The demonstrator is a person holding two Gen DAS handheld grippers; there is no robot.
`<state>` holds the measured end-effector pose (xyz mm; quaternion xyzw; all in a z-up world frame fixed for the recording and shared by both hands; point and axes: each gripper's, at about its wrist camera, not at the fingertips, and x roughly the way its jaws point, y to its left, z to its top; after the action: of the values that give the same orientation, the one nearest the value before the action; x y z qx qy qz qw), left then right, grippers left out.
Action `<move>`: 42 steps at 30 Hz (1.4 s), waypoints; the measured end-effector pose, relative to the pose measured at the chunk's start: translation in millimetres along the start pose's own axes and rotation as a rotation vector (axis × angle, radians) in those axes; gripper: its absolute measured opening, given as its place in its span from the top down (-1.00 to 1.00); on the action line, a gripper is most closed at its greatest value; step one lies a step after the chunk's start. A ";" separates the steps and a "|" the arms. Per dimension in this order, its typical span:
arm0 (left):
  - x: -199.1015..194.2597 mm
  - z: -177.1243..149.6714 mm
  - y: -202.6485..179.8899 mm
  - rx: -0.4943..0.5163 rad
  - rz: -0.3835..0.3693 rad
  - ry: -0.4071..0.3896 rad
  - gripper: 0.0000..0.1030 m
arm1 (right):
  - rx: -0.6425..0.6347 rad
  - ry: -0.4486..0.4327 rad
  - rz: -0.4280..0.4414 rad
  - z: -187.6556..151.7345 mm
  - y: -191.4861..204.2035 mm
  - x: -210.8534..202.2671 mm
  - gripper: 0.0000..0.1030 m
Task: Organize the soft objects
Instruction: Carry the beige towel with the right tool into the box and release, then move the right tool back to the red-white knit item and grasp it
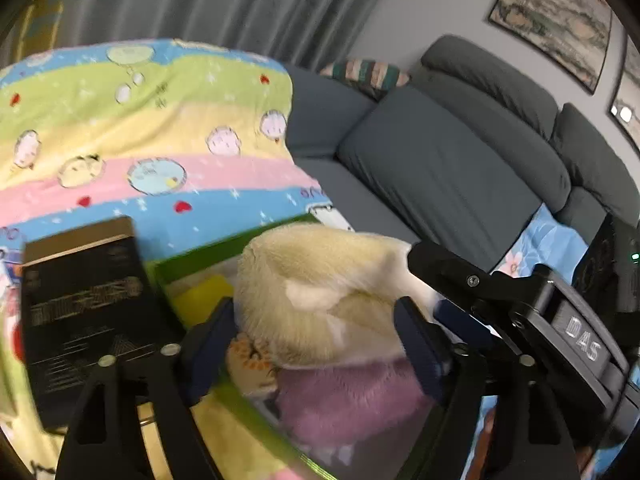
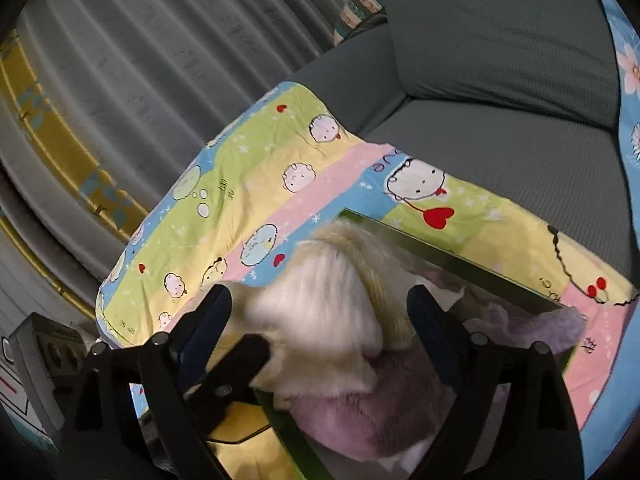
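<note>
A dark grey sofa is seen behind everything, with a cartoon-print blanket spread over the surface in front of it. On that blanket a green-rimmed box is placed, and soft things are piled inside it. A pink plush piece is laid low in the box, and a cream furry toy is heaped on top of it, rising well above the rim. A black book is propped just beside the box on its left in the left wrist view.

The left gripper is held released, its blue pads set either side of the cream toy with clear gaps showing. The right gripper is likewise spread wide around the toy's other end, and no squeeze is visible, so the toy appears to be let go onto the pile.

Trouble is judged most likely from the height of the heap: the cream toy is perched rather than sunk, and it could be tipped over the rim if fur is snagged by a pad as the grippers are drawn away. The two grippers are also crowded close together and could be knocked against each other.
</note>
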<state>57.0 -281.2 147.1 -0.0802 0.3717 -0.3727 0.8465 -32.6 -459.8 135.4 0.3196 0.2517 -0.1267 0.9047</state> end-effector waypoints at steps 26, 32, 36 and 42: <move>-219.7 -119.3 154.1 -0.186 0.498 -0.060 -0.71 | -0.221 0.047 0.050 -65.4 82.9 -50.7 -0.86; -236.7 -142.8 212.3 -0.384 0.545 -0.047 -0.71 | -0.292 0.144 0.150 -97.7 135.4 -30.6 -0.81; -249.9 -141.3 223.1 -0.399 0.618 -0.092 -0.71 | -0.423 0.239 0.189 -133.7 184.3 -8.2 -0.41; -262.2 -139.6 238.0 -0.417 0.613 -0.107 -0.71 | -0.312 0.400 0.124 -175.0 221.6 58.9 -0.07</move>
<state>-20.1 88.5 99.0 -0.1552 0.4014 -0.0136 0.9026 37.9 -182.3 100.7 0.2097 0.4221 0.0353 0.8812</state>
